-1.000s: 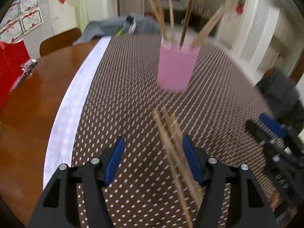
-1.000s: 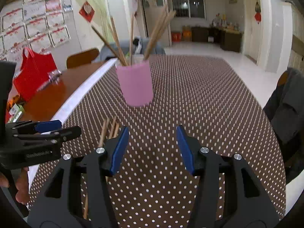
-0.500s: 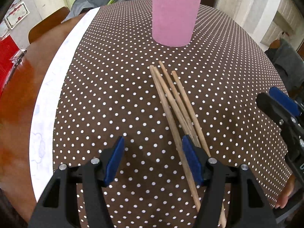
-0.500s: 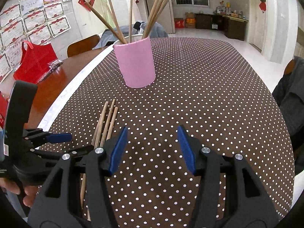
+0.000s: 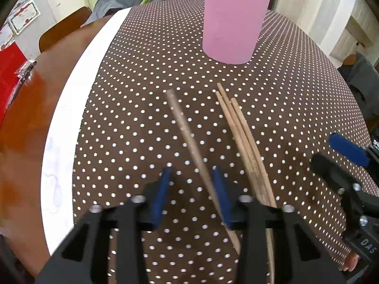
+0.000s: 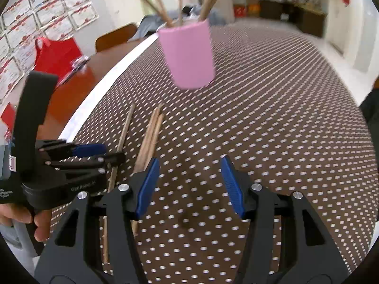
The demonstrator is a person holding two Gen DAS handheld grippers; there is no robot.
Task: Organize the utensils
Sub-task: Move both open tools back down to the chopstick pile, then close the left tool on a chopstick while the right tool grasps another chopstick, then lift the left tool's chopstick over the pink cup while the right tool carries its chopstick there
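My left gripper point(image 5: 193, 189) is closing around one chopstick point(image 5: 187, 132), split from the three others point(image 5: 239, 127) on the cloth point(image 5: 132, 108) before the cup point(image 5: 232, 23). My right gripper point(image 6: 189, 184) is half-open, empty.

We tip left tongs point(image 5: 192, 195) steeply down, jaws closing, one stick between them, pads not yet pressing. We hold right tongs point(image 6: 189, 185) tilted down, jaws half apart, empty. Our left hand point(image 6: 22, 222) grips handle.

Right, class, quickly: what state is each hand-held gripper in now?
Left hand-held gripper: jaws closing around one chopstick, not yet clamped.
Right hand-held gripper: open, holding nothing.
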